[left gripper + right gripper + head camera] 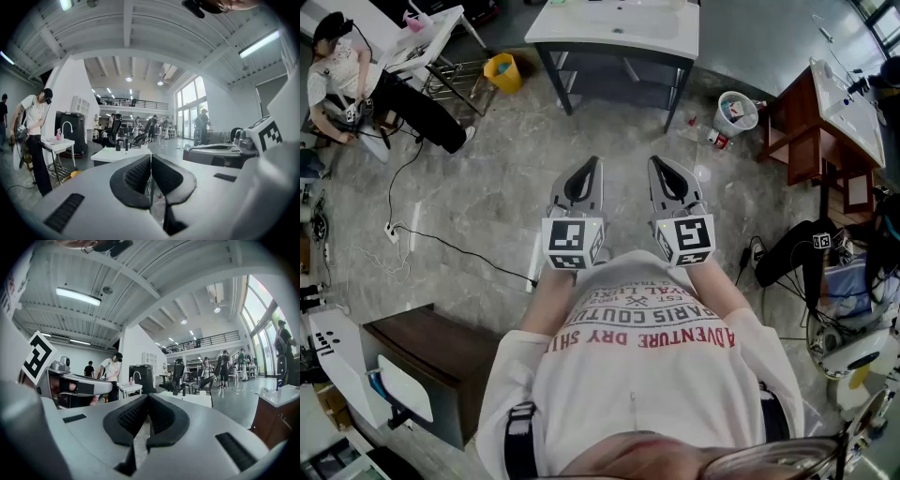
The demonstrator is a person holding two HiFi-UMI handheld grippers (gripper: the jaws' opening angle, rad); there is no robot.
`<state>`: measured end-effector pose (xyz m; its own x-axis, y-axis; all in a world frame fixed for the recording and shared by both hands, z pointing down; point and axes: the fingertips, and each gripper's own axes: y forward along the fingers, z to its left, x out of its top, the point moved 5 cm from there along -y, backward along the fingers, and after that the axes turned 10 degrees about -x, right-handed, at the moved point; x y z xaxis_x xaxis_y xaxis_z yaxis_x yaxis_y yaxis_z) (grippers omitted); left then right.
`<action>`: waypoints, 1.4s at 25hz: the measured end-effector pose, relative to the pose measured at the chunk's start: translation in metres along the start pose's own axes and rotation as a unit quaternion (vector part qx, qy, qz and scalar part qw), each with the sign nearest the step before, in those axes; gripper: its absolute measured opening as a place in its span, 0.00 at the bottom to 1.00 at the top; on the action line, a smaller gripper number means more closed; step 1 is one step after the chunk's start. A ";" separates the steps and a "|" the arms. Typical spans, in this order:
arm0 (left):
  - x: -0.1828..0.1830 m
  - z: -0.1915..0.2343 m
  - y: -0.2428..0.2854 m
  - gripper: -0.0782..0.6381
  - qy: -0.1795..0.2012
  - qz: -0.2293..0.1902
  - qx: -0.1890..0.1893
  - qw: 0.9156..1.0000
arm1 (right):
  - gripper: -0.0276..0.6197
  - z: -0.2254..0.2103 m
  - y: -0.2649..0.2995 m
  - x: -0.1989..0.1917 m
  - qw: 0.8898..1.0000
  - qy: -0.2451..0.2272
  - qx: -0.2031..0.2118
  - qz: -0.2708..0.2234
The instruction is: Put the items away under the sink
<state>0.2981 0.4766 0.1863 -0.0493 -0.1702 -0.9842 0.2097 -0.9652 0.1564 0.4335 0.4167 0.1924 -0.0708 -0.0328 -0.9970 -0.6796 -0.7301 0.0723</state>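
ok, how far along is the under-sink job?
Done: nothing that shows; no items are visible under the sink. In hand: nothing, the left gripper and right gripper are both shut and empty, short of the sink. Left: likely everything, e.g. the bottle and white bucket on the floor beside it.

Floor (487,197) below me: grey marble, cable (441,241) trailing across. Sink (581,28): white top, dark frame, ahead of me. Cabinet (441,352): dark brown, at my left. Wooden stand (795,141): at my right. Ceiling (127,28): white beams, strip light (258,44). Windows (190,112): tall, bright, far end.
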 end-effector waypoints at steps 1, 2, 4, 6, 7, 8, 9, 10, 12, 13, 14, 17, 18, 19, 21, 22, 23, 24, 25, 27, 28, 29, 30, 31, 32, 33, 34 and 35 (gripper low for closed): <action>0.000 0.003 0.002 0.15 0.000 0.001 0.000 1.000 | 0.08 0.000 0.003 -0.001 1.000 0.001 0.000 0.001; -0.001 0.006 0.003 0.15 0.000 0.001 -0.001 1.000 | 0.08 0.001 0.006 -0.001 1.000 0.002 -0.001 0.002; 0.000 0.012 0.005 0.15 -0.001 0.001 -0.001 1.000 | 0.08 0.003 0.011 -0.002 1.000 0.001 -0.001 0.003; 0.000 0.017 0.005 0.15 -0.001 0.002 -0.004 1.000 | 0.08 0.007 0.015 -0.003 1.000 0.000 -0.002 0.005; 0.000 0.020 0.005 0.15 -0.001 0.002 -0.006 1.000 | 0.08 0.009 0.018 -0.003 1.000 -0.001 -0.003 0.007; -0.001 0.024 0.005 0.15 -0.001 0.002 -0.009 1.000 | 0.08 0.012 0.020 -0.004 1.000 -0.002 -0.003 0.008; -0.001 0.028 0.004 0.15 -0.001 0.002 -0.011 1.000 | 0.08 0.015 0.023 -0.004 1.000 -0.003 -0.003 0.010; -0.002 0.032 0.003 0.15 -0.001 0.002 -0.012 1.000 | 0.08 0.019 0.027 -0.005 1.000 -0.002 -0.002 0.010; -0.003 0.044 0.000 0.15 -0.003 0.003 -0.013 1.000 | 0.08 0.027 0.035 -0.007 1.000 0.006 -0.003 0.012; -0.004 0.052 -0.002 0.15 -0.004 0.003 -0.012 1.000 | 0.08 0.032 0.040 -0.009 1.000 0.011 -0.006 0.014; -0.005 0.060 -0.005 0.15 -0.006 0.003 -0.010 1.000 | 0.08 0.037 0.045 -0.011 1.000 0.014 -0.010 0.018; -0.010 0.092 -0.017 0.15 -0.011 0.004 -0.005 1.000 | 0.08 0.059 0.063 -0.020 0.999 0.018 -0.020 0.032; -0.013 0.104 -0.022 0.15 -0.012 0.006 -0.004 1.000 | 0.08 0.067 0.069 -0.024 0.999 0.022 -0.024 0.036; -0.015 0.114 -0.027 0.15 -0.012 0.007 -0.004 1.000 | 0.08 0.075 0.074 -0.027 0.998 0.028 -0.027 0.040; -0.020 0.131 -0.036 0.15 -0.007 0.007 -0.004 1.000 | 0.08 0.089 0.083 -0.030 0.998 0.036 -0.030 0.044; -0.021 0.140 -0.040 0.15 -0.004 0.006 -0.003 1.000 | 0.08 0.095 0.088 -0.030 0.998 0.037 -0.030 0.045; -0.022 0.148 -0.042 0.15 -0.004 0.006 0.002 1.000 | 0.08 0.099 0.095 -0.030 0.998 0.034 -0.029 0.047; -0.024 0.157 -0.044 0.15 -0.008 0.007 0.008 1.000 | 0.08 0.102 0.102 -0.030 0.998 0.030 -0.028 0.050; -0.027 0.165 -0.045 0.15 -0.017 0.008 0.013 1.000 | 0.08 0.105 0.109 -0.029 0.998 0.027 -0.026 0.052; -0.035 0.182 -0.046 0.15 -0.039 0.009 0.020 0.999 | 0.08 0.107 0.123 -0.027 0.998 0.019 -0.024 0.052; -0.039 0.190 -0.044 0.15 -0.049 0.009 0.024 0.998 | 0.08 0.108 0.131 -0.026 0.998 0.014 -0.023 0.051; -0.042 0.198 -0.042 0.15 -0.056 0.009 0.029 0.998 | 0.08 0.107 0.140 -0.026 0.999 0.007 -0.022 0.049; -0.045 0.206 -0.039 0.15 -0.060 0.010 0.035 0.998 | 0.08 0.106 0.150 -0.026 0.999 0.002 -0.021 0.048; -0.046 0.215 -0.036 0.15 -0.062 0.011 0.040 0.997 | 0.08 0.104 0.160 -0.026 0.999 0.000 -0.021 0.047; -0.047 0.223 -0.032 0.15 -0.063 0.012 0.043 0.997 | 0.08 0.103 0.172 -0.027 0.999 0.000 -0.022 0.047; -0.047 0.232 -0.027 0.15 -0.064 0.015 0.046 0.997 | 0.08 0.102 0.185 -0.029 0.998 0.003 -0.023 0.050; -0.046 0.242 -0.021 0.15 -0.066 0.017 0.049 0.997 | 0.08 0.101 0.198 -0.032 0.998 0.008 -0.023 0.054; -0.046 0.251 -0.013 0.15 -0.067 0.019 0.051 0.996 | 0.08 0.100 0.213 -0.034 0.998 0.013 -0.022 0.058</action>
<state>0.0525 0.4467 0.2508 -0.1748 -0.2256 -0.9584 0.1130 -0.9716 0.2081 0.2185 0.3304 0.2448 -0.1282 -0.1370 -0.9823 -0.6354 -0.7491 0.1873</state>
